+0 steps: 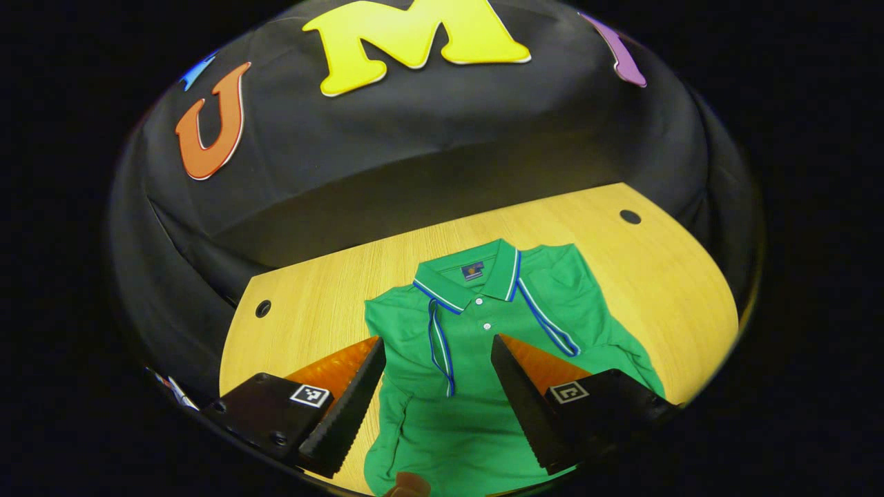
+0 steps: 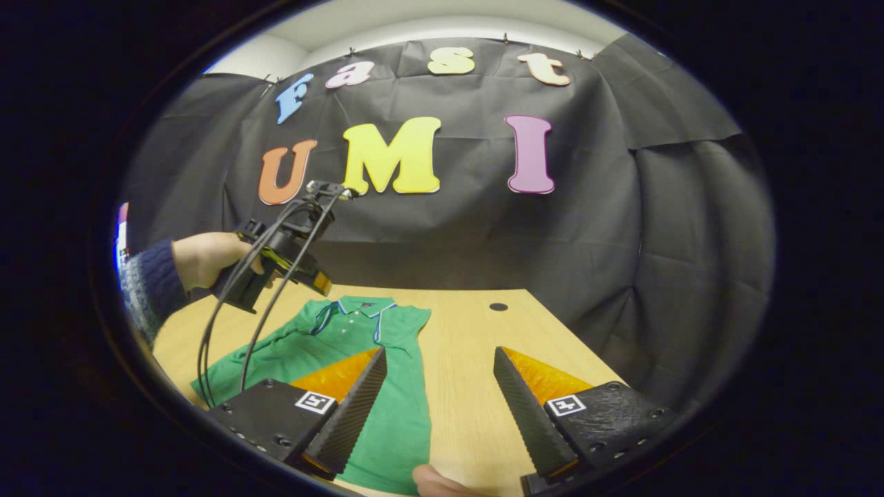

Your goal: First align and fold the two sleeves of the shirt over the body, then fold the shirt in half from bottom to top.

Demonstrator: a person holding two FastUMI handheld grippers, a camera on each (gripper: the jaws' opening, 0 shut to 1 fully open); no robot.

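Both tongs, left [image 1: 438,345] and right [image 2: 440,355], gape apart over the green polo shirt [image 1: 476,386], flat on the worktop [image 1: 663,276]; collar label unreadable.

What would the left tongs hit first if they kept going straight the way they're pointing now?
Most likely the green polo shirt: the open left tongs frame its button placket, with nothing between. Depth is unclear, but cloth should come before the wooden table.

Sharp, evenly lit, fisheye-warped edges
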